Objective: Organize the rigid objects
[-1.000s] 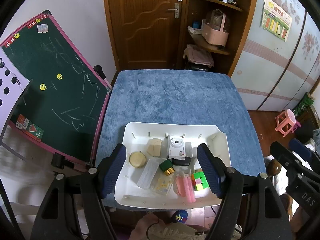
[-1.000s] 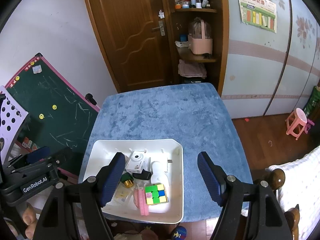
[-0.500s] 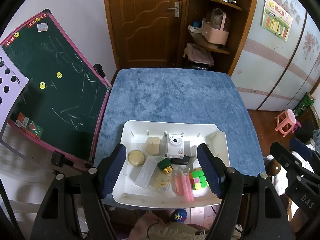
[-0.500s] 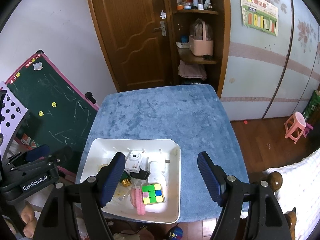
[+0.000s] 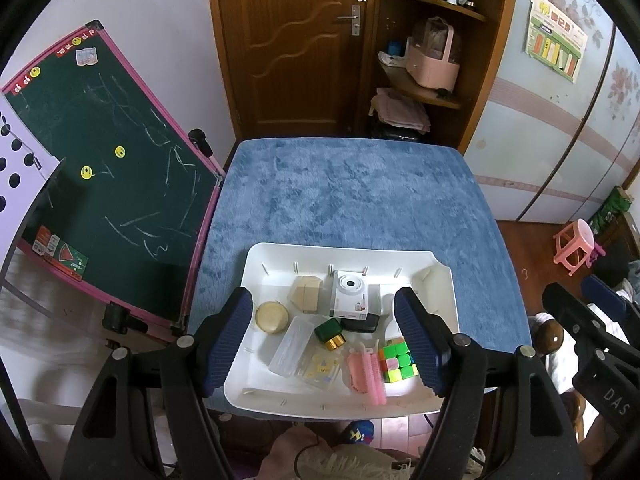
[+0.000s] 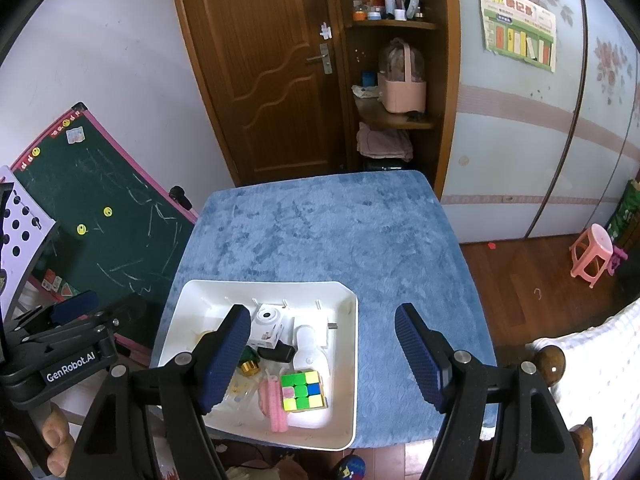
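Note:
A white tray [image 5: 440,280] sits at the near edge of a blue-covered table [image 5: 352,192]. It holds a white toy camera [image 5: 350,294], a colour cube [image 5: 396,362], a pink comb [image 5: 366,372], a green and gold bottle [image 5: 330,334], a clear box [image 5: 290,346], a round tan disc [image 5: 272,317], a tan block [image 5: 306,290] and a black case [image 5: 360,323]. My left gripper [image 5: 326,344] is open and empty above the tray. My right gripper [image 6: 322,360] is open and empty above the tray's right side [image 6: 348,320]; the cube [image 6: 302,392] shows between its fingers.
A green chalkboard [image 5: 100,160] leans at the table's left edge. A brown door [image 5: 288,48] and wooden shelves [image 5: 424,60] stand behind the table. A pink stool [image 6: 592,256] stands on the floor at the right. The far part of the table [image 6: 320,232] is bare blue cloth.
Both grippers have drawn back and up a little, so the tray looks slightly smaller and lower in both views. Both stay open and nothing in the tray has moved.

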`<control>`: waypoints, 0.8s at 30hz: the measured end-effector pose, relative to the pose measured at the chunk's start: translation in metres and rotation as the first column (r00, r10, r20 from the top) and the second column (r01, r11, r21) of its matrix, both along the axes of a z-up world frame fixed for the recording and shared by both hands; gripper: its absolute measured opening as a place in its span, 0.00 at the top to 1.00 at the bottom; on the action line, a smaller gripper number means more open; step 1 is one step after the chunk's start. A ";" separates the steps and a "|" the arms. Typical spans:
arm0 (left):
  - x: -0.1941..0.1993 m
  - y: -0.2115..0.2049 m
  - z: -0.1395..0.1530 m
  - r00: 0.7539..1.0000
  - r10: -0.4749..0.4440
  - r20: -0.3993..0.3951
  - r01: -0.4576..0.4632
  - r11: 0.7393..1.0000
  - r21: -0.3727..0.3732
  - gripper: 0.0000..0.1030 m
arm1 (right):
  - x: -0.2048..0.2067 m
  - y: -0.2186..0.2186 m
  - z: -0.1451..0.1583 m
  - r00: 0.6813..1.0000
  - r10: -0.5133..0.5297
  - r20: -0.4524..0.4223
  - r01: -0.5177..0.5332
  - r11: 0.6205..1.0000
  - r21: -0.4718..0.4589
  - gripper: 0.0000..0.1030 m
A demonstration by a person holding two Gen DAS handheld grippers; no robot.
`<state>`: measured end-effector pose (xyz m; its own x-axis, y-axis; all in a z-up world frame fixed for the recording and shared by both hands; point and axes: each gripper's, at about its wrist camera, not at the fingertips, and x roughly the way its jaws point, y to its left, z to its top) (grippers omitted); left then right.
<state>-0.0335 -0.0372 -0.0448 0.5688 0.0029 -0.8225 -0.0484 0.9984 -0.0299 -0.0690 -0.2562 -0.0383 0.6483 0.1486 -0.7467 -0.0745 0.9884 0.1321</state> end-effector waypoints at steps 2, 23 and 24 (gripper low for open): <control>0.001 0.000 0.000 1.000 0.001 -0.001 -0.001 1.000 0.001 0.26 | 0.001 -0.001 0.000 1.000 0.000 0.000 0.000 1.000 0.000 0.27; 0.003 -0.001 0.000 1.000 -0.004 -0.005 0.004 1.000 0.004 0.26 | 0.002 -0.002 0.000 1.000 0.001 -0.001 -0.001 1.000 0.001 0.27; 0.003 -0.002 0.000 1.000 -0.004 -0.005 0.004 1.000 0.004 0.26 | 0.003 -0.002 -0.001 1.000 0.001 -0.003 -0.001 1.000 0.001 0.27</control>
<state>-0.0305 -0.0389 -0.0452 0.5644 0.0039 -0.8255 -0.0445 0.9987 -0.0257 -0.0664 -0.2583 -0.0396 0.6457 0.1501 -0.7487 -0.0749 0.9882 0.1335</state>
